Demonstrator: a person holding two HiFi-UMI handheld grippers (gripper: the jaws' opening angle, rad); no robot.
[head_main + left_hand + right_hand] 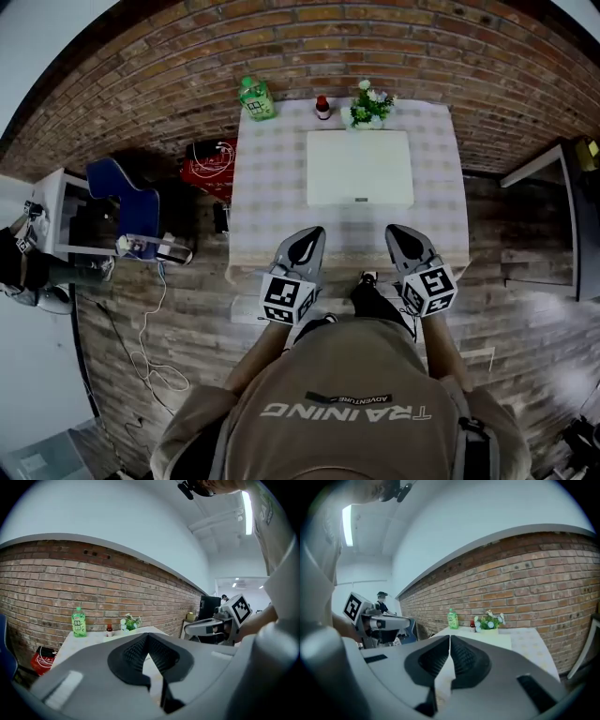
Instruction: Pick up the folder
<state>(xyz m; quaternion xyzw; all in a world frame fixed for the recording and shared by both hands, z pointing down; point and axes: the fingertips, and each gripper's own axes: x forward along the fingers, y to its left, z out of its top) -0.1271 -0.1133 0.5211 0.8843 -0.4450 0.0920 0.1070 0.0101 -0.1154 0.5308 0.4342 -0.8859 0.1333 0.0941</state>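
A pale, flat folder (pixel 360 169) lies in the middle of a table with a checked cloth (pixel 267 187); in the right gripper view the folder (pixel 499 640) shows past the jaw tips. Both grippers hover side by side over the table's near edge, short of the folder. My left gripper (pixel 314 232) is shut with nothing in it, its jaws meeting at the tip (pixel 146 636). My right gripper (pixel 395 231) is likewise shut and empty (pixel 450 637). The gripper views each show the other gripper off to the side.
A green bottle (pixel 255 98), a small red-capped bottle (pixel 322 107) and a pot of flowers (pixel 371 105) stand along the table's far edge by the brick wall. A blue chair (pixel 127 202), a red bag (pixel 208 167) and floor cables lie to the left.
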